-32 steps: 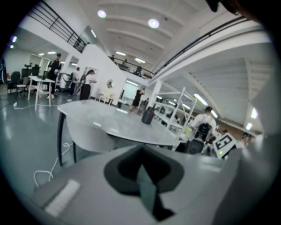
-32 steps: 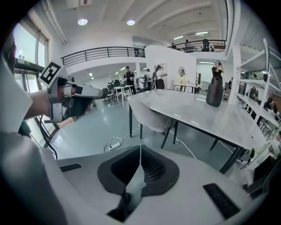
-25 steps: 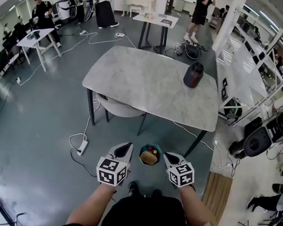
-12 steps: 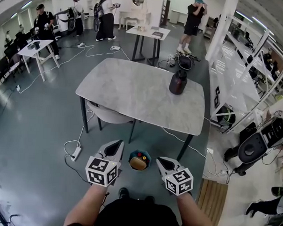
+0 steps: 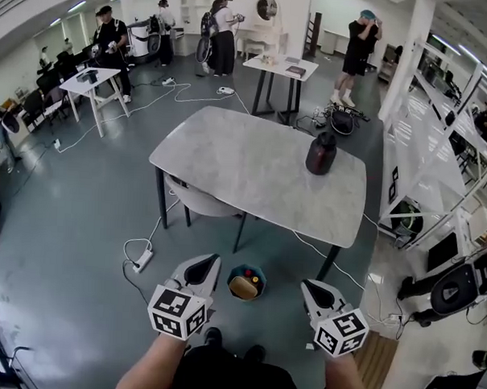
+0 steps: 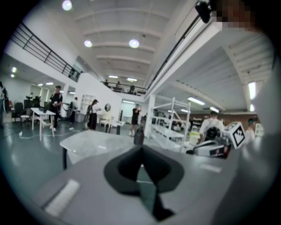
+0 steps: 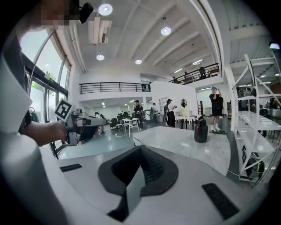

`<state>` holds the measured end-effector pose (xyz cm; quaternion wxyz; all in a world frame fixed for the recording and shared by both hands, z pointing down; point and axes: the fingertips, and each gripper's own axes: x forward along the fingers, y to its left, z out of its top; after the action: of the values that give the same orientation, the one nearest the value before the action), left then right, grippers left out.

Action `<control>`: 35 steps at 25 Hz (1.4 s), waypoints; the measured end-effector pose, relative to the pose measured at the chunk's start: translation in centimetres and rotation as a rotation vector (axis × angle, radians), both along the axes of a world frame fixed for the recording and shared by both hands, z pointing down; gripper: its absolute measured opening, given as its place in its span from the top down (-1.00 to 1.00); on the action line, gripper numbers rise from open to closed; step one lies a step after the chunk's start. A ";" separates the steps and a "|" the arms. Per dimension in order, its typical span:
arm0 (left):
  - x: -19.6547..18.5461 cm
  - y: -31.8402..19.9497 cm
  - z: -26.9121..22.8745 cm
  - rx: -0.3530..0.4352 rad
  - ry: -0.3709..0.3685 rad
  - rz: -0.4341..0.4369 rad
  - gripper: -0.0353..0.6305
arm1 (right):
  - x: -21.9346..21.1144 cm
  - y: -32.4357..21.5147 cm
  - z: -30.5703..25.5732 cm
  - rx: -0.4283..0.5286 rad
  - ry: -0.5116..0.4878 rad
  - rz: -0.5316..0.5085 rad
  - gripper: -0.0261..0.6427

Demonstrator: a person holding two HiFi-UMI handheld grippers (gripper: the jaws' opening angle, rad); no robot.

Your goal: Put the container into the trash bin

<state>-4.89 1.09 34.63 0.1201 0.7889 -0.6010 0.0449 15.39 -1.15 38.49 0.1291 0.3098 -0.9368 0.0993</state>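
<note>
The container [image 5: 321,153], a dark jar with a black lid, stands upright near the far right edge of the grey marble table [image 5: 245,165]. It also shows in the left gripper view, container [image 6: 139,136], and in the right gripper view, container [image 7: 201,130]. The trash bin [image 5: 246,282], small and teal-rimmed with scraps inside, sits on the floor in front of the person's feet. My left gripper [image 5: 211,262] is just left of the bin, my right gripper [image 5: 307,286] further off to its right. Both are shut and empty, well short of the table.
A pale chair [image 5: 203,197] is tucked under the table's near left side. A power strip with cable [image 5: 141,259] lies on the floor to the left. White shelving [image 5: 438,158] lines the right side. Several people stand at tables [image 5: 281,68] at the back.
Both grippers have risen and spread apart, the right one drifting away from the bin to the right. The head view has shifted, so the table sits a little more to the right.
</note>
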 end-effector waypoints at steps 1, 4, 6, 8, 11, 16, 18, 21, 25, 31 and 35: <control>-0.1 0.0 -0.4 0.007 -0.010 -0.001 0.88 | 0.3 -0.2 -0.8 0.013 -0.012 0.007 0.94; -0.9 -0.6 -1.5 0.029 -0.026 -0.002 0.88 | 0.9 -0.6 -3.2 0.068 -0.040 0.034 0.94; -1.3 -1.3 -2.0 0.043 -0.026 0.010 0.88 | 1.5 -0.7 -4.4 0.104 -0.053 0.068 0.94; -1.7 -1.9 -2.6 0.063 -0.029 0.021 0.88 | 1.9 -0.8 -5.2 0.125 -0.067 0.099 0.94; -2.9 -2.6 -3.6 0.095 -0.042 0.024 0.88 | 1.5 -0.7 -5.6 0.133 -0.086 0.105 0.94; -4.0 -3.0 -4.3 0.127 -0.053 0.022 0.88 | 0.3 -0.7 -5.5 0.126 -0.110 0.099 0.95; -4.6 -3.1 -4.6 0.138 -0.051 0.012 0.88 | -0.6 -0.9 -6.0 0.139 -0.101 0.100 0.95; -4.9 -3.6 -4.8 0.136 -0.039 0.013 0.88 | -1.4 -1.2 -7.2 0.166 -0.094 0.106 0.95; -4.5 -3.4 -4.8 0.134 -0.037 0.028 0.88 | -2.0 -1.1 -8.0 0.183 -0.086 0.107 0.95; -4.8 -2.8 -3.9 0.123 -0.029 0.027 0.88 | -2.6 -0.6 -7.4 0.172 -0.076 0.095 0.95; -5.4 -2.4 -4.2 0.119 -0.026 0.023 0.88 | -3.0 -0.5 -7.8 0.169 -0.077 0.101 0.95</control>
<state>-10.31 -1.34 30.45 0.0648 0.8009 -0.5949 0.0208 12.36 -1.69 30.74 0.0613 0.3622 -0.9293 0.0383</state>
